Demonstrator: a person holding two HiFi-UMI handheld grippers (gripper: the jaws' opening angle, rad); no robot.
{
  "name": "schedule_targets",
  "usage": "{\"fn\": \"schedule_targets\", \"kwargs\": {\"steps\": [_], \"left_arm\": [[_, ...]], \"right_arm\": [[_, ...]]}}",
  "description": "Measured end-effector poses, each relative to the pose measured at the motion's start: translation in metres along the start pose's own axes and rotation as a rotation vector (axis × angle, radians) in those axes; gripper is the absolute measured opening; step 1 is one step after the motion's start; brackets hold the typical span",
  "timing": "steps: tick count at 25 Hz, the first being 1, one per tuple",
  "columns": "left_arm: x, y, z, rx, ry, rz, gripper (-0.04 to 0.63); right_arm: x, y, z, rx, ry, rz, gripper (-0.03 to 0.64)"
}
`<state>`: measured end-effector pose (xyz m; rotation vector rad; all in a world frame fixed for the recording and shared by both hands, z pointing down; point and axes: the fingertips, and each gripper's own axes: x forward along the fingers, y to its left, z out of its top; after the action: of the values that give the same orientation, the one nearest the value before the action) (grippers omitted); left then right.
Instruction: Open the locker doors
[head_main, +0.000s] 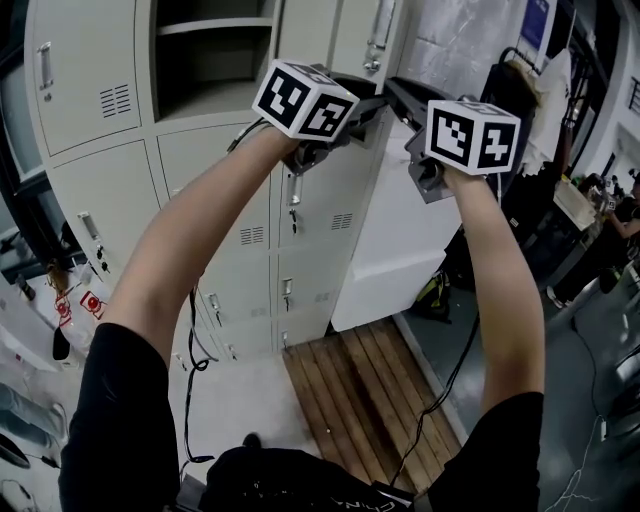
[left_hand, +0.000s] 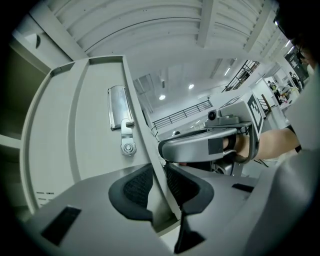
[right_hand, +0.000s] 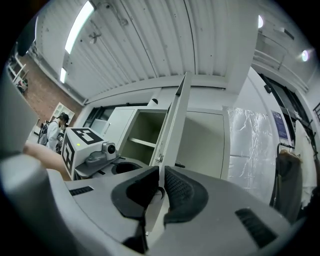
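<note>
Left tongs (left_hand: 159, 186) and right tongs (right_hand: 161, 189) each pinched a door (left_hand: 95, 147) edge; such thin grips could slip mid-swing, letting it swing back.

Grippers (left_hand: 159, 189) (right_hand: 159, 192) x2, open locker door (left_hand: 95, 150) x1

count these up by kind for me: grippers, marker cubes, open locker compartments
grippers: 2, left gripper and right gripper, each clamped on a door edge
marker cubes: 2
open compartments showing: 1
total: 5
</note>
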<state>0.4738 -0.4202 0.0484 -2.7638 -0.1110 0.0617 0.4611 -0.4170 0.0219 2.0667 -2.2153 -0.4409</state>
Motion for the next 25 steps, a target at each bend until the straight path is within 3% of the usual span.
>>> {"fn": "schedule_targets", "kwargs": {"steps": [14,25], "left_arm": [[0.006,0.001,-0.007,0.027,-0.012,-0.042,0.098],[-0.013,-0.001,-0.006,0.048,-0.010,-0.026,0.106]], "right_arm": [[0.004,-0.004,-0.006,0.018,0.012,0.003,0.057],[0.002,0.002,-0.002,0.012,0.014,-0.002,0.057]]}}
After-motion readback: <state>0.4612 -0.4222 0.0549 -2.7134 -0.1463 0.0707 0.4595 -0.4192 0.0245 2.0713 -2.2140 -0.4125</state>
